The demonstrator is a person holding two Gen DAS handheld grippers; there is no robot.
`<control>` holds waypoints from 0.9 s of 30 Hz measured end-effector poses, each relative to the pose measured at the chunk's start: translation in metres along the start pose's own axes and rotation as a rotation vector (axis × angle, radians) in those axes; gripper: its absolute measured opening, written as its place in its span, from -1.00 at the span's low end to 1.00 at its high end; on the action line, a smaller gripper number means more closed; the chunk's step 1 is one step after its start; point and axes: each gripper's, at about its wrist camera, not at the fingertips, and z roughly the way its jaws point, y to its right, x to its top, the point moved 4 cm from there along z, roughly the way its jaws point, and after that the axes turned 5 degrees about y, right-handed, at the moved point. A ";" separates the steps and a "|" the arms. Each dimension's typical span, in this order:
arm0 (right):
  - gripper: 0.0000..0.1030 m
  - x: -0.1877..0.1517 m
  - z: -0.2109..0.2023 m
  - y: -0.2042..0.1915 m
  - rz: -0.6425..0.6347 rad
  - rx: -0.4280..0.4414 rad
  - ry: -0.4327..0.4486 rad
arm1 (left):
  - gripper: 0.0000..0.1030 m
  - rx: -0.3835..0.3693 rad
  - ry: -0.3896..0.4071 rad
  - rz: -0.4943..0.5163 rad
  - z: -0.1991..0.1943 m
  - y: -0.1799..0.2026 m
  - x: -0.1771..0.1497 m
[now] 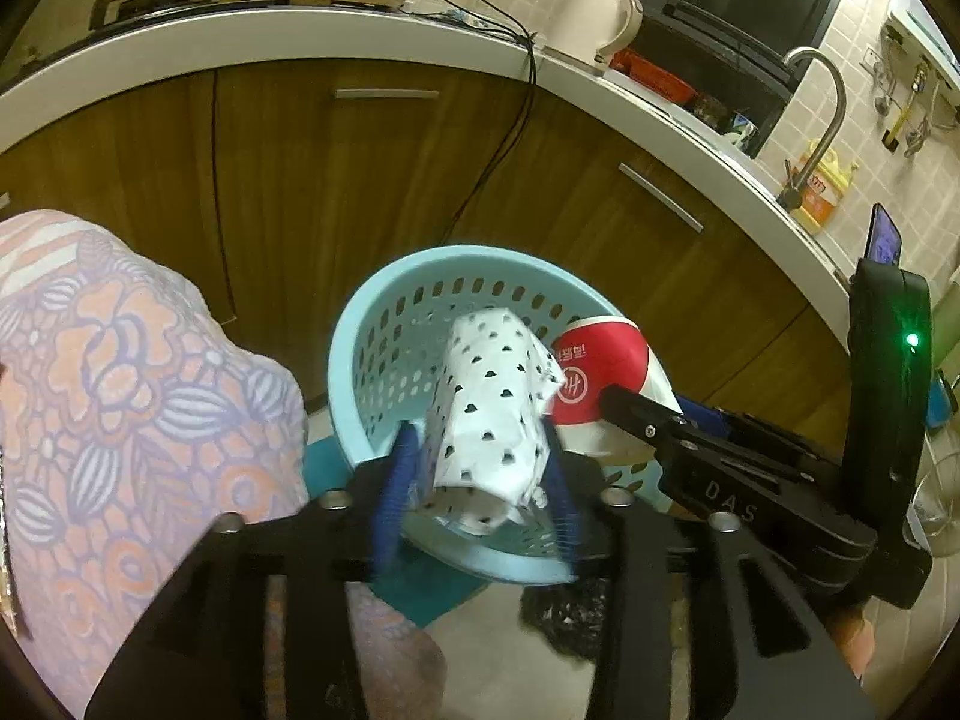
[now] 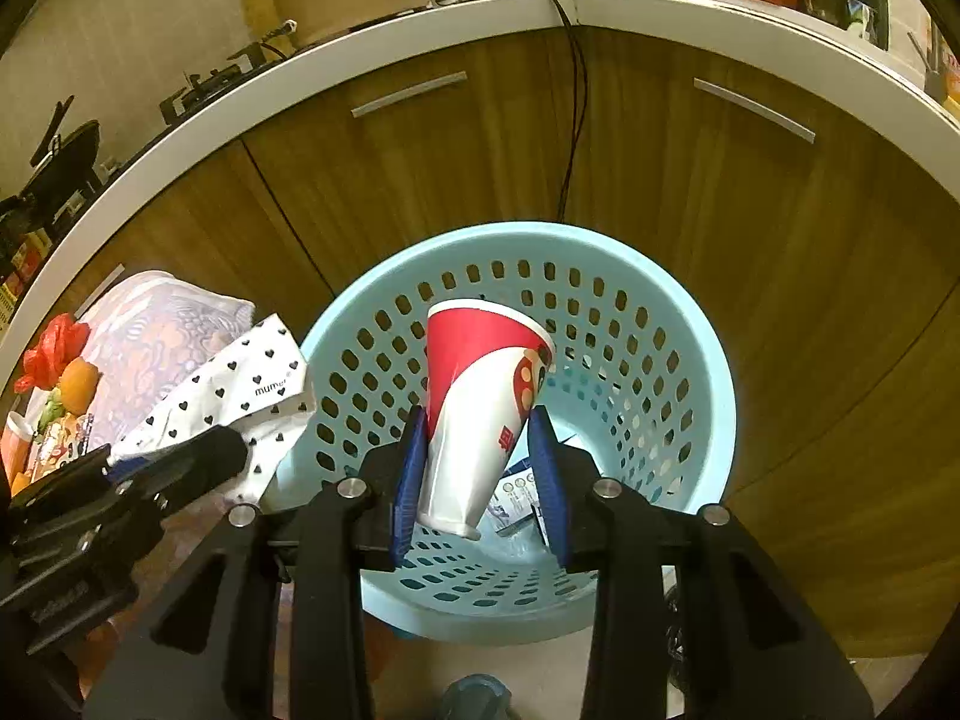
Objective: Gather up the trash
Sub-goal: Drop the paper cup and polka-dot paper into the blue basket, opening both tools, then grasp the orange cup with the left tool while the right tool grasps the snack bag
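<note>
While over the basket (image 2: pixel 708 372) — cup (image 2: pixel 480 414) between right fingers (image 2: pixel 410 480), wrapper (image 1: pixel 486 414) between left.

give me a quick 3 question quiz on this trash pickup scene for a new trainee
1. True or false: the left gripper is empty.
2. Multiple choice: what does the right gripper hold? A) a glass bottle B) a red and white paper cup C) a sponge
3. Short answer: what do both grippers hold their items over?

Key
1. False. It is shut on a white packet with black hearts.
2. B. The cup is pinched between the blue pads, its open rim pointing away from the camera.
3. The light blue perforated basket, which stands on the floor in front of the wooden cabinets; some packaging already lies inside.
</note>
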 end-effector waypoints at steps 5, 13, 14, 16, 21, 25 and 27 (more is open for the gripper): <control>-0.11 -0.001 -0.003 0.004 0.007 -0.006 0.004 | -0.04 -0.005 -0.004 -0.001 -0.002 -0.001 -0.001; -0.11 0.008 -0.023 -0.008 -0.013 0.025 0.049 | -0.04 0.000 0.047 -0.012 -0.029 -0.006 0.000; -0.11 0.010 -0.025 -0.013 -0.019 0.032 0.055 | -0.04 -0.001 0.060 -0.017 -0.036 -0.007 0.000; -0.11 0.013 -0.031 -0.024 -0.034 0.057 0.071 | -0.04 0.003 0.080 -0.022 -0.048 -0.009 0.001; -0.11 0.019 -0.046 -0.057 -0.083 0.117 0.107 | -0.04 0.028 0.142 -0.045 -0.083 -0.021 0.001; -0.11 0.020 -0.057 -0.093 -0.135 0.179 0.128 | -0.04 0.060 0.191 -0.074 -0.116 -0.040 -0.001; -0.11 0.019 -0.062 -0.116 -0.169 0.215 0.134 | -0.04 0.092 0.220 -0.097 -0.136 -0.054 -0.004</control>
